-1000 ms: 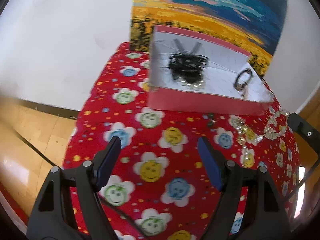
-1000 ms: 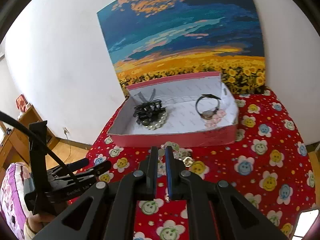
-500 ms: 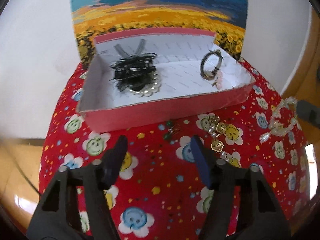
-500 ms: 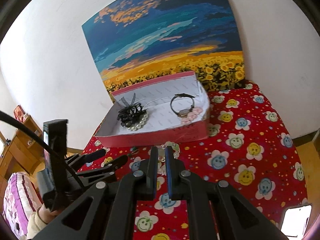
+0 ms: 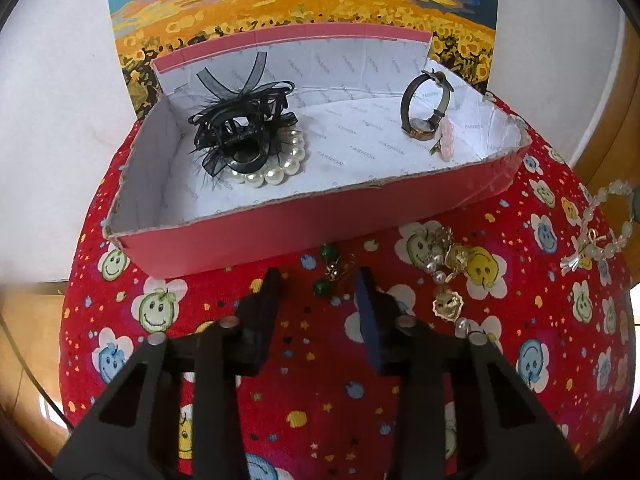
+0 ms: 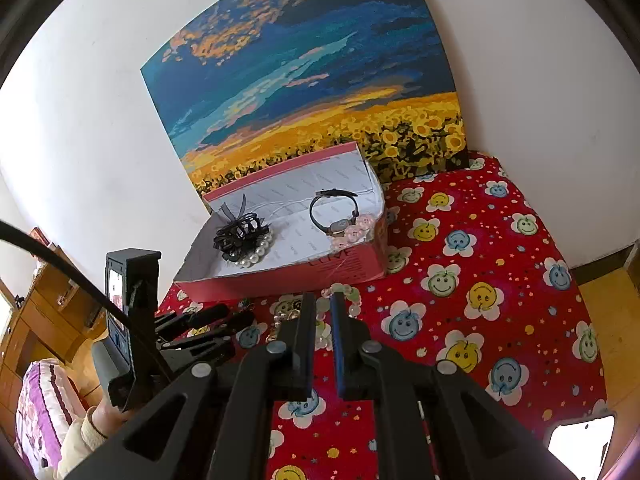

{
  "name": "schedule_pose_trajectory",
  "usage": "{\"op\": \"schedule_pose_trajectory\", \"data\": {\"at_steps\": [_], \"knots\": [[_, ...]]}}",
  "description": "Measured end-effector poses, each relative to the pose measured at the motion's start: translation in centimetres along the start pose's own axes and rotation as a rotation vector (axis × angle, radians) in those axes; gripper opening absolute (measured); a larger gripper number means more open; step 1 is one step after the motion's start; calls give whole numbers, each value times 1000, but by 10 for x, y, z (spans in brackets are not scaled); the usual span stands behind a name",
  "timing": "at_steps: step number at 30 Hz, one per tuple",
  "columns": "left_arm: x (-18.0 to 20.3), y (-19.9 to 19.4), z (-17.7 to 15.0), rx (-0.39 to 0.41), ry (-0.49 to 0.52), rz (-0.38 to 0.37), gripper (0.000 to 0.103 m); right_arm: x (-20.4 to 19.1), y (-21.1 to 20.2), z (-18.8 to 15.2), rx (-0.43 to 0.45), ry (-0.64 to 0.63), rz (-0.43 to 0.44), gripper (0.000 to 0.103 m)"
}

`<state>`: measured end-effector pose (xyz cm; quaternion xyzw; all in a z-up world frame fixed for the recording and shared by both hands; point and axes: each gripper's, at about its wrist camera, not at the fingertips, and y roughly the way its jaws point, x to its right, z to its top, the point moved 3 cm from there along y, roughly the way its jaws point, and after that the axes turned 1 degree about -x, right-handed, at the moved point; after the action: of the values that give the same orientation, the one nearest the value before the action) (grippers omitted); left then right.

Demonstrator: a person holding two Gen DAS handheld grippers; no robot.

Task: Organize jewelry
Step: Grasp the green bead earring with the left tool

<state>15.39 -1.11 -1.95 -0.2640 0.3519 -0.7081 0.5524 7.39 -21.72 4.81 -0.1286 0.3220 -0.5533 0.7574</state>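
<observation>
The left gripper [image 5: 318,284] is held low over the red smiley-print cloth [image 5: 160,280], just in front of the pink box [image 5: 280,228]. Its jaws are set wide and nothing is gripped; the green-bead earrings [image 5: 328,268] lie on the cloth between the fingertips, which suggests they are the piece lined up for the next pick.

Inside the box, toward its left end, a black hair clip [image 5: 240,132] is stacked on a pearl bracelet [image 5: 276,168]. Toward the right end a wristwatch [image 5: 424,108] is propped on its strap beside a small pink flower piece [image 5: 445,142]. The sorted items are thus kept apart, with the middle of the floor left free, probably for what remains.

To the right of the earrings, near the front wall of the box, a gold and pearl chain [image 5: 446,276] is strewn on the cloth. Farther right, a pale bead bracelet [image 5: 604,224] is seen hanging at the frame edge; it is judged to be carried by the right gripper [image 6: 322,304]. In the right wrist view the jaws are drawn narrow with a thin gap, and pale beads show just past the tips, though the contact point itself cannot be made out.

The cloth covers a raised surface set against a white wall [image 6: 100,120]. A sunflower-field painting [image 6: 304,80] is leaned behind the box. Wooden furniture [image 6: 36,312] is visible at the far left, beyond the cloth edge
</observation>
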Motion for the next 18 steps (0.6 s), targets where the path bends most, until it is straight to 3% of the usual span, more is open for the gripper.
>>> {"op": "schedule_pose_trajectory", "data": {"at_steps": [1,2,8,18], "knots": [[0,1,1,0,1,-3,14,0,0,0,0,1,1,9],[1,0,1,0,2,-12,1,0,0,0,0,1,1,9],[0,-12,-3,23,-21,-59,1,-2,0,-1,0,-5,1,9],[-11,-73,-10,126,-53,-118,1,-19,-11,-3,19,-36,16,9]]}}
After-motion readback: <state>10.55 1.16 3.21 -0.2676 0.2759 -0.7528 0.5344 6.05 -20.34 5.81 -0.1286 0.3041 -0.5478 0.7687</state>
